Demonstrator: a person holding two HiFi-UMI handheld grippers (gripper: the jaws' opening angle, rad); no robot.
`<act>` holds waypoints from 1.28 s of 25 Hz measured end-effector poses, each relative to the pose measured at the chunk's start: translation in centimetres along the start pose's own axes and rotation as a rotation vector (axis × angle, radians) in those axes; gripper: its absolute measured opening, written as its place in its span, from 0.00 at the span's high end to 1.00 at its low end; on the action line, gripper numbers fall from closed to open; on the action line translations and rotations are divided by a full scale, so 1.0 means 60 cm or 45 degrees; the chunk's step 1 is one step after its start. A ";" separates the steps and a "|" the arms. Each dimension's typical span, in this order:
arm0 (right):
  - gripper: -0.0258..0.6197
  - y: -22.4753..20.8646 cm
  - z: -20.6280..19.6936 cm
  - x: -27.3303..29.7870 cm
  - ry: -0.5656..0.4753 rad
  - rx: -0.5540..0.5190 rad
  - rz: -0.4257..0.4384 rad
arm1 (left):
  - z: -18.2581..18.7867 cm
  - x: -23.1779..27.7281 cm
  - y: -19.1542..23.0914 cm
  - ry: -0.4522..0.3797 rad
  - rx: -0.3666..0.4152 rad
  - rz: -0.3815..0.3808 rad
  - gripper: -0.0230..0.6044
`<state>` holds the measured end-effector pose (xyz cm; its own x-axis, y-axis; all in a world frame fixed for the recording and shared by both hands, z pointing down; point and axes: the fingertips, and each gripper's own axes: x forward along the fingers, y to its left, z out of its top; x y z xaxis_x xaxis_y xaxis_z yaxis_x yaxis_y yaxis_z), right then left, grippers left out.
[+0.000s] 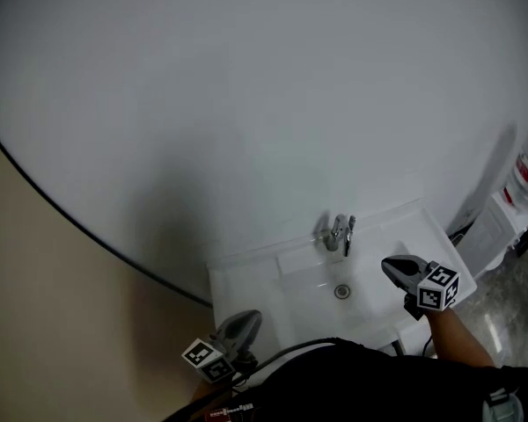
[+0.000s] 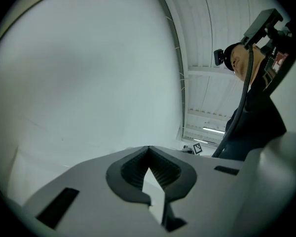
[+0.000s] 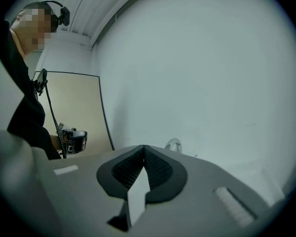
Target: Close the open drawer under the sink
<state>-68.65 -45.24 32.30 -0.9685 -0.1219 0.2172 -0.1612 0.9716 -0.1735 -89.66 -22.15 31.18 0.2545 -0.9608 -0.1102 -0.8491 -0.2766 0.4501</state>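
Left claw (image 1: 246, 321): shut — ribbed pads (image 2: 133, 169) meeting at the tips, nothing gripped. Hovers just off the near left corner of the sink (image 1: 246, 275), close against the person's dark clothing (image 1: 370, 385), with the left marker cube (image 1: 208, 360) at the rear. Right claw (image 1: 389, 265): also shut, pads together at the tips in the right gripper view, nothing held. Hangs over the right part of the basin, beside the rim, tips toward the faucet (image 1: 339, 234), with the right marker cube (image 1: 437, 288) behind. Sink: white, set against a plain white wall (image 1: 273, 86), drain (image 1: 341, 291) at the centre of the bowl, directly in front of the faucet. Drawer: under the sink, hidden by the basin and the person's body in the head view — not seen in either gripper view. Beige panel (image 1: 44, 306) to the left of the wall, edged by a dark line. White appliance (image 1: 488, 236) on the floor to the right of the sink, well apart from both claws. In the right gripper view: faucet just past the claw tips, left claw in front of the beige panel. In the left gripper view: white wall ahead, ceiling panels (image 2: 207, 58) up and to the right.
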 end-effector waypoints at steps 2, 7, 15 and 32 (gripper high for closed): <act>0.96 0.005 -0.013 -0.010 0.011 0.011 -0.074 | -0.019 0.010 0.022 0.061 -0.007 -0.068 0.97; 0.96 0.022 -0.068 -0.100 0.049 0.090 -0.302 | -0.089 0.064 -0.004 0.207 -0.116 -0.317 0.97; 0.96 0.002 -0.118 -0.249 0.012 0.170 -0.539 | -0.167 0.140 -0.078 0.338 -0.120 -0.526 0.97; 0.96 -0.126 -0.255 -0.621 -0.065 0.173 -0.612 | -0.386 0.329 -0.427 0.502 -0.088 -0.632 0.97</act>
<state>-28.44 -44.92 40.18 -0.7861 -0.5624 0.2563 -0.6114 0.7683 -0.1894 -52.16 -33.51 37.96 0.7724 -0.6351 0.0078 -0.5577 -0.6722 0.4870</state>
